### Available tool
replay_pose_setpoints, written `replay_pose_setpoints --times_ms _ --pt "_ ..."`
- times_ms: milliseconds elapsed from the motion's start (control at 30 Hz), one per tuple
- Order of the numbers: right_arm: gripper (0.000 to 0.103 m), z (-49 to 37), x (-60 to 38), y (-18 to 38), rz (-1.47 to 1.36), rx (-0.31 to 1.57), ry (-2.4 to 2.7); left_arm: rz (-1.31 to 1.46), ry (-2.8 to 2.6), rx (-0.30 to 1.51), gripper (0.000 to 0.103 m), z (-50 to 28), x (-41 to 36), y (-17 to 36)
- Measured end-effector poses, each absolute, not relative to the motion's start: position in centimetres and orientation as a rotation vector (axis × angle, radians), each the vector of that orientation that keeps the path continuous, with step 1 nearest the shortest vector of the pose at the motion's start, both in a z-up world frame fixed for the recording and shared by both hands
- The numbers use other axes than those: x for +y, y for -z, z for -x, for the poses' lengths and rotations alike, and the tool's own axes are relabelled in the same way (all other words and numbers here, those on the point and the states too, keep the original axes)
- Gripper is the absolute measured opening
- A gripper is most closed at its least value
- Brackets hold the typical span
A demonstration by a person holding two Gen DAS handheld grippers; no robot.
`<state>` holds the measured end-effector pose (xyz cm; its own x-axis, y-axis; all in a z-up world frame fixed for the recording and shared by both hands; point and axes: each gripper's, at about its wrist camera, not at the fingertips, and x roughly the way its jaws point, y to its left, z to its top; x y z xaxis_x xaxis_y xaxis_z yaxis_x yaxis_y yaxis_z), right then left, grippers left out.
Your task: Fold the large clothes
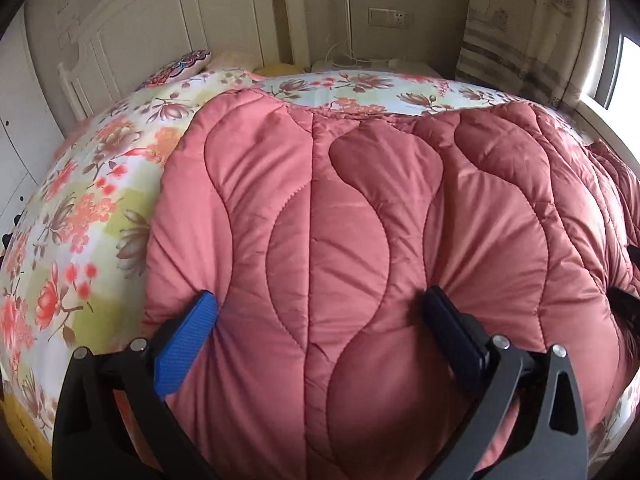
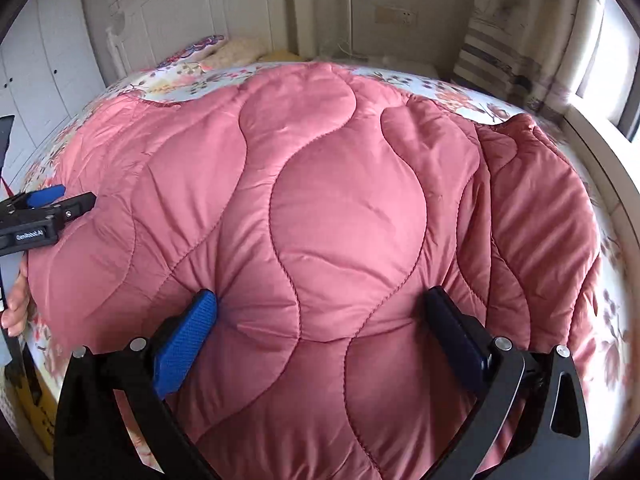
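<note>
A large pink quilted garment [image 1: 360, 220] lies spread on a floral bedsheet [image 1: 92, 200]; it also fills the right wrist view [image 2: 340, 220]. My left gripper [image 1: 320, 312] is wide open, its blue pads pressed into the padded near edge, fabric bulging between the fingers. My right gripper [image 2: 320, 312] is wide open the same way, further right on the near edge. The left gripper [image 2: 52, 204] also shows at the left border of the right wrist view, against the garment's left end. The garment's right part [image 2: 540, 208] is bunched in folds.
A white headboard [image 1: 160, 32] stands at the far end, with a patterned pillow [image 1: 180, 68] below it. A striped curtain [image 1: 516, 40] and a window [image 1: 624, 76] are at the right. White wardrobe doors [image 2: 48, 60] are at the left.
</note>
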<state>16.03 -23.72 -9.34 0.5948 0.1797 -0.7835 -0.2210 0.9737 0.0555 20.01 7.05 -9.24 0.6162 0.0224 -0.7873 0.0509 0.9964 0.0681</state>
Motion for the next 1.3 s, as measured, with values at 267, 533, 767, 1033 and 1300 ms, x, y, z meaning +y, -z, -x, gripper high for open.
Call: replay_pose_setpoints --times_ms 267,533,767,1033,1300 --pt "0.098 -12.9 -29.2 7.3 -0.019 0.833 -0.101 -0.002 -0.04 0.875 0.101 -17.5 11.6 8.8" --pt "0.098 -13.8 -30.5 9.6 -0.062 0.864 -0.102 0.118 0.027 0.914 0.101 -18.0 13.8 10.5" --pt "0.099 -11.6 -31.3 10.0 -0.087 0.803 -0.052 0.099 -0.003 0.868 0.101 -16.5 14.2 10.3" --pt "0.099 -12.0 -32.4 10.9 -0.136 0.806 -0.102 0.17 0.044 0.88 0.101 -17.3 14.8 11.7" --pt "0.098 -10.2 -29.9 6.4 -0.067 0.741 -0.095 0.029 0.043 0.727 0.094 -14.1 10.0 4.2"
